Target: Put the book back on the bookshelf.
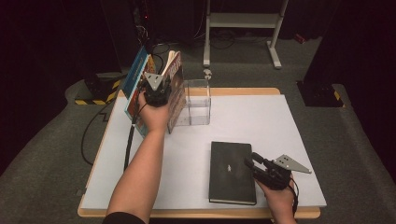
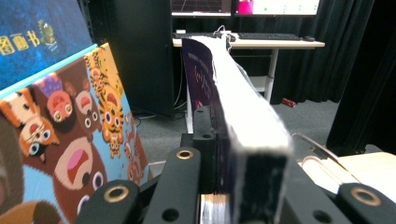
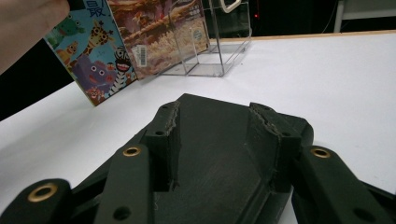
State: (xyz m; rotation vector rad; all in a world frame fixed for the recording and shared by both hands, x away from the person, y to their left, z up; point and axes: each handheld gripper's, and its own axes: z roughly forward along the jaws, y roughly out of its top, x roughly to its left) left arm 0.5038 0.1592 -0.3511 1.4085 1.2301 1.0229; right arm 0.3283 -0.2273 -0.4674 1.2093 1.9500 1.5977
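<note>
- At ten o'clock, glossy picture books (image 1: 136, 81) lean together, flat and bright.
- The left gripper (image 1: 156, 91) has its jaws clamped on a thick paperback (image 2: 243, 126) with rough page edges, beside the clear plastic rack (image 1: 198, 100).
- At five o'clock, the right gripper (image 1: 257, 164), half-open, rests on a matte black notebook (image 1: 231, 171).

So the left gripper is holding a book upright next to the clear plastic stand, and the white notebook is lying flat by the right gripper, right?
One slip: the notebook lying flat by the right gripper is black, not white, as the high view shows. The rest holds: the left gripper clamps a book upright beside the clear plastic stand.
</note>
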